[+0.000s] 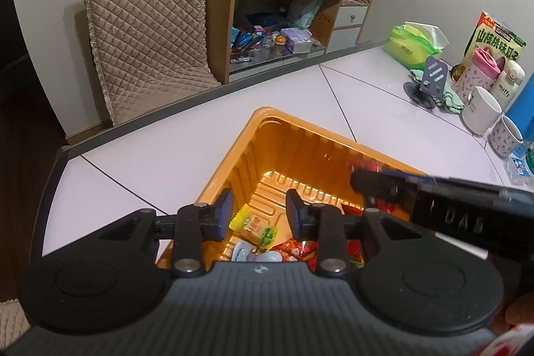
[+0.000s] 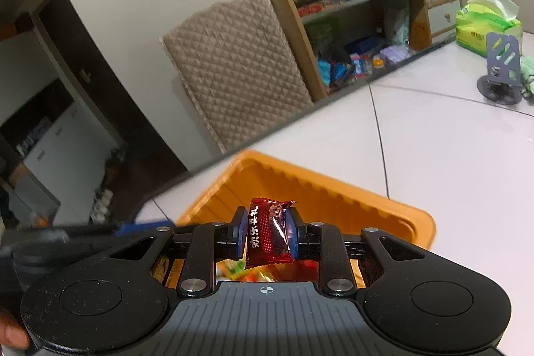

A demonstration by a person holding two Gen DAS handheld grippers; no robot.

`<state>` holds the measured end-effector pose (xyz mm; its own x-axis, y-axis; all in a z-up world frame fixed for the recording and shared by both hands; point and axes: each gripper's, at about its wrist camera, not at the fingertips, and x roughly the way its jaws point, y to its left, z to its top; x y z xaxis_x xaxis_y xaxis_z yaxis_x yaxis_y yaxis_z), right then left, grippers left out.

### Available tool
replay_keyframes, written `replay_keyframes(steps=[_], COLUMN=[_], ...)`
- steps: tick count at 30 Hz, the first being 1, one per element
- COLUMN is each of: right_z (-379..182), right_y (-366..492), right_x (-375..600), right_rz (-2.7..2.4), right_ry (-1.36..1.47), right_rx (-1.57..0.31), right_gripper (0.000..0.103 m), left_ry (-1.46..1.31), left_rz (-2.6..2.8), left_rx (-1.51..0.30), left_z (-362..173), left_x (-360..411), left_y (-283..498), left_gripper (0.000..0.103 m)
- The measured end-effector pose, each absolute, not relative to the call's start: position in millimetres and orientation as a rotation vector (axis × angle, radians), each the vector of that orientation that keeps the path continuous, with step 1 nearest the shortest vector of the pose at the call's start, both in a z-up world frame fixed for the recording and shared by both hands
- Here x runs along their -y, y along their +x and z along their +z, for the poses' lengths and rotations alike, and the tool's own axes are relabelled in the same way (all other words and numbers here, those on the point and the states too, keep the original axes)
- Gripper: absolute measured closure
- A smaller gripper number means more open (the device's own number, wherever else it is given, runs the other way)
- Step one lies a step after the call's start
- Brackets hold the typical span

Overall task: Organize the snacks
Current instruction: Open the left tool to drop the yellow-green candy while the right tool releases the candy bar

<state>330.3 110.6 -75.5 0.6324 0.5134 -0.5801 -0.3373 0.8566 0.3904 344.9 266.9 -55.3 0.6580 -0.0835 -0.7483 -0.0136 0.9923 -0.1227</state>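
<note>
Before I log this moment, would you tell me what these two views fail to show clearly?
- Left wrist view: the snacks at the near end of the orange tray are hidden by the left gripper body.
- Left wrist view: the right gripper is motion-blurred, its red candy unreadable.
- Right wrist view: the tray floor is hidden behind the right gripper and red candy.
- Left wrist view: the cups at the right edge are cut off.

Black claw (image 2: 266, 234), blue pads (image 2: 241, 234), silver screws
</note>
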Motion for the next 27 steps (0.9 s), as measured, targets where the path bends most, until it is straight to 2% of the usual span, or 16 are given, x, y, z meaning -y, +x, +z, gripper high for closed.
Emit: replay_keyframes(steps=[2, 4, 5, 12, 27], right_z=[-74, -70, -68, -61, -51], right_y=[333, 335, 334, 332, 298], right_x=[-111, -110, -109, -107, -90], right_rz=[0.495, 0.494, 0.498, 0.492, 0.479], right_ry=[0.284, 0.303, 0.31, 0.285, 0.265], right_rx=[-0.728, -0.708, -0.694, -0.71, -0.732], right_gripper=[0.073, 0.053, 0.051, 0.05, 0.049], left_ry=[-0.128, -0.135, -0.137, -0.153, -0.163], left_rz=[-0.033, -0.029, -0.026, -0.018, -0.02], left_rx=[-0.852, -0.852, -0.852, -0.848, -0.837], left_z=[-55, -54, -54, -49, -30], left_x=[-269, -272, -273, -275, -262], left_y=[344, 342, 341, 332, 299], left_gripper=[0.072, 0.071, 0.071, 0.065, 0.064])
